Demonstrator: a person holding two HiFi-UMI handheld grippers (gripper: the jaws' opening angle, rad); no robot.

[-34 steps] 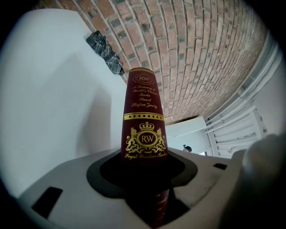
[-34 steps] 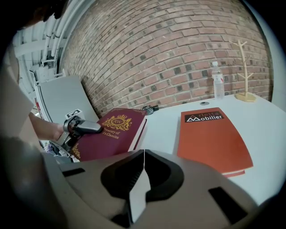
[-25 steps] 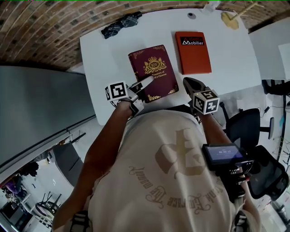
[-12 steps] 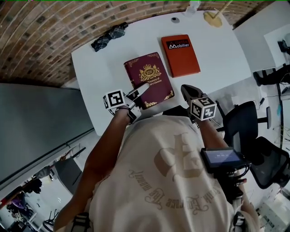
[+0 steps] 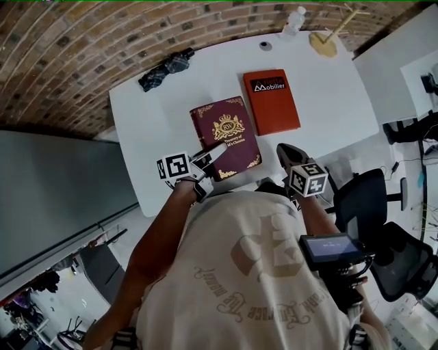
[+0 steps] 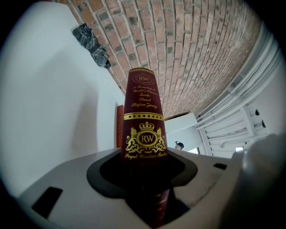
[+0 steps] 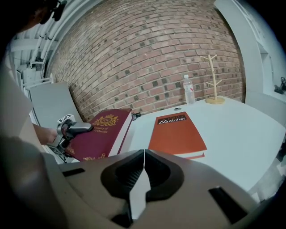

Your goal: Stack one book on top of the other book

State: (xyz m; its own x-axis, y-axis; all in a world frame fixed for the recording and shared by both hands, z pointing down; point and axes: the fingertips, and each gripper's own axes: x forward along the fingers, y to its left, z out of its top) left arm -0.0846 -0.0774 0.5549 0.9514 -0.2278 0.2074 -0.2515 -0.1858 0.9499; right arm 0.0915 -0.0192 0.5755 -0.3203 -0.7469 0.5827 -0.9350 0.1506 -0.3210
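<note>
Two books lie on a white table (image 5: 150,137) that stands against a brick wall (image 5: 82,41). A grey panel (image 5: 61,184) is off the table's left side. Back-left on the table lies a dark crumpled bundle (image 5: 164,68), well apart from the books.

The maroon book (image 5: 226,133), with a gold crest and gold lettering, sits mid-table toward the near edge. The left gripper (image 5: 215,149) comes in from the near left, its jaws pinching the book's near-left corner; in the left gripper view the spine stands right between them. I can't tell whether the book is clear of the table.

The orange book (image 5: 272,101) lies flat just right of the maroon one and a bit further back, with a narrow strip of table between them. It has a black title strip at its far end.

At the back edge are a small round thing (image 5: 265,46), a clear bottle (image 5: 294,20) standing upright with contents too small to tell, and a wooden branch stand (image 5: 327,37).

The right gripper (image 5: 284,152) hangs at the near edge, right of the maroon book, jaws pressed together on nothing. A black office chair (image 5: 363,198) stands off the table's right side.
</note>
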